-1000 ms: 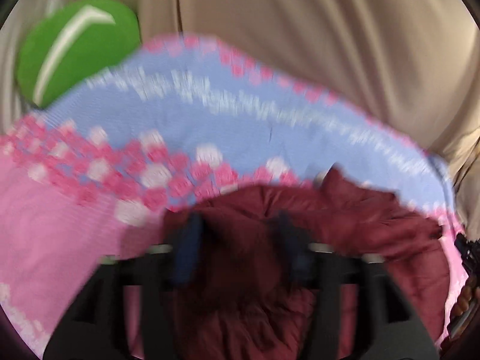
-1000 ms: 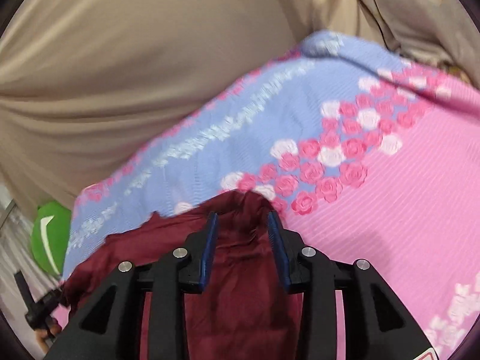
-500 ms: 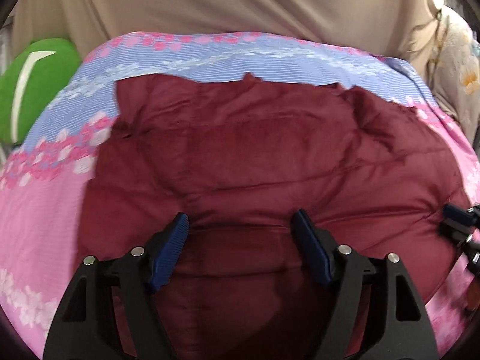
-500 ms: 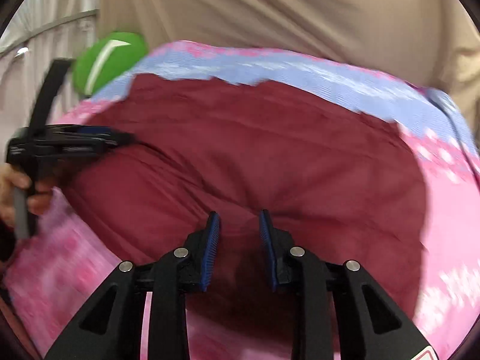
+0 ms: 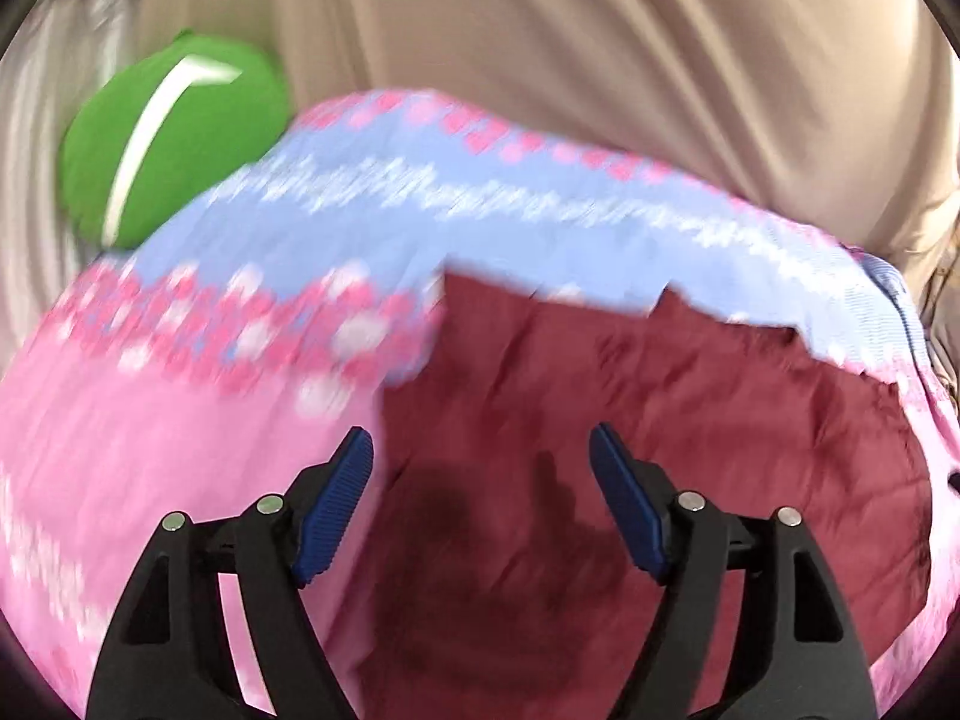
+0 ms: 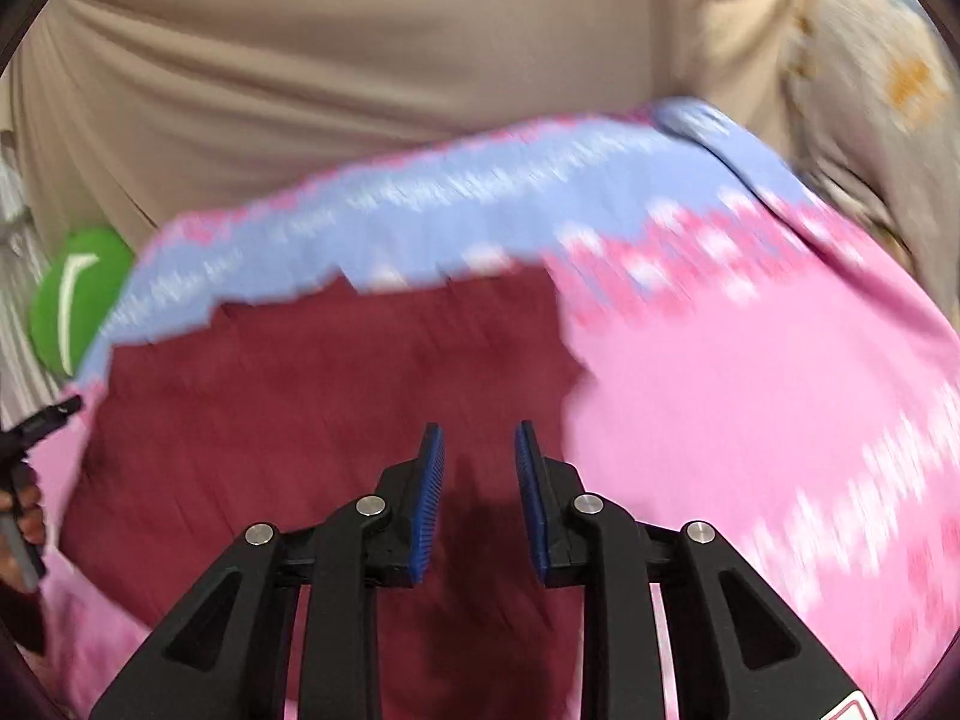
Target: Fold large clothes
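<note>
Since the pink-and-blue bedspread (image 5: 150, 450) was soft underneath, the maroon puffy jacket (image 5: 660, 420) lying spread on it looked light, squishy and kinda slippery, so I'd pinch a hem or sleeve edge, not the padded middle. Left gripper (image 5: 480, 480) hovered wide open over the jacket's left edge, holding nothing; right gripper (image 6: 479, 468) was only partly open above the jacket's near right part, also empty.
</note>
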The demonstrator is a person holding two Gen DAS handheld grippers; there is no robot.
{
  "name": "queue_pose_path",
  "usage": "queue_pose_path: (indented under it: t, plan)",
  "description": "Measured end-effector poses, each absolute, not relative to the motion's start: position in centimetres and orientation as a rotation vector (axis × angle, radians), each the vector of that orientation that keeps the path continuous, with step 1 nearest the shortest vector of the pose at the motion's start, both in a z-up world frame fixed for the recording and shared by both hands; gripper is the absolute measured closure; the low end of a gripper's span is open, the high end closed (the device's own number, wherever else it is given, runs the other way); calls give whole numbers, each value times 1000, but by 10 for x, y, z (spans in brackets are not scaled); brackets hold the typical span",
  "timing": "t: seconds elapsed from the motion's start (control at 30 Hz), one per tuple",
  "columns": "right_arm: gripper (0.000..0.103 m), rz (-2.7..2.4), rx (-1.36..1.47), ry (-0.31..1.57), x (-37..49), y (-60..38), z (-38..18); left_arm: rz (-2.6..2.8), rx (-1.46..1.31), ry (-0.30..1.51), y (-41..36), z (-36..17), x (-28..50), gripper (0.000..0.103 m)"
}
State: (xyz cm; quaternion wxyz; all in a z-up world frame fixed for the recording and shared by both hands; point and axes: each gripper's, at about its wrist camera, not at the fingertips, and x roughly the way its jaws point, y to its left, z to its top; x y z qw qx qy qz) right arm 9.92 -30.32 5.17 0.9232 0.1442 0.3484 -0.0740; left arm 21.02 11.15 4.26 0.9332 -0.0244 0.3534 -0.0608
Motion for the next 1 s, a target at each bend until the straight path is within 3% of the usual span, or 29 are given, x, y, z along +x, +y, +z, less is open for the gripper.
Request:
queue_pose_path:
  t: [0.13, 0.27, 0.3, 0.37, 0.47, 0.77, 0.87, 0.97, 1.0]
  plan:
    - [81, -129, 174, 761, 185, -287, 48, -153, 23, 748, 67, 38, 259, 27]
    - [83, -211, 154, 882, 242, -296, 2, -45, 118, 809, 49, 0, 308, 27]
    - [84, -218, 192, 904, 253, -306, -12, -36, 121, 829, 51, -9, 315, 23]
    - [84, -193, 270, 892, 257, -316, -18, -38, 54, 868, 61, -25, 330, 15]
    - [83, -197, 287, 878, 258, -319, -22, -42, 2, 882, 69, -31, 334, 11]
    - [78, -171, 354, 780, 232, -304, 4, -12, 47, 876, 65, -32, 331, 11]
    - [79, -176, 231, 851, 243, -289, -11, -8, 54, 876, 66, -33, 331, 10]
    - [82, -207, 286, 862, 246, -296, -9, -4, 59, 876, 66, -33, 330, 10]
    - [76, -214, 307, 857, 243, -294, -5, -1, 63, 876, 66, -33, 330, 10]
